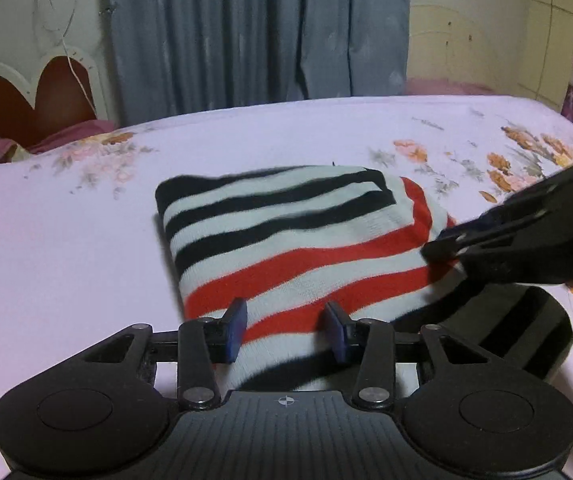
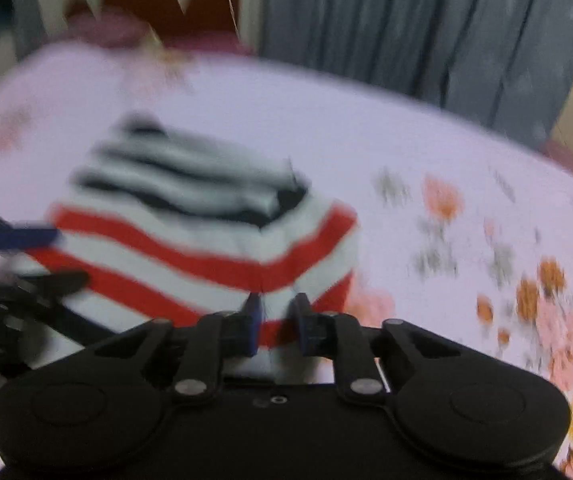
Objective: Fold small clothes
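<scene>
A folded striped knit garment (image 1: 286,236), white with black stripes at the far end and red stripes at the near end, lies on the bed. It also shows blurred in the right wrist view (image 2: 206,232). My left gripper (image 1: 284,326) is open, its fingers spread over the garment's near edge. My right gripper (image 2: 277,320) is at the garment's right near corner, fingers narrowly apart with fabric between them. The right gripper also shows in the left wrist view (image 1: 446,242) at the garment's right edge. The left gripper shows in the right wrist view (image 2: 38,256).
The bed sheet (image 1: 86,220) is pale pink with flower prints. A white and red headboard (image 1: 46,92) and pink pillow stand at the far left. Grey-blue curtains (image 1: 254,32) hang behind the bed. A yellow wall is at the right.
</scene>
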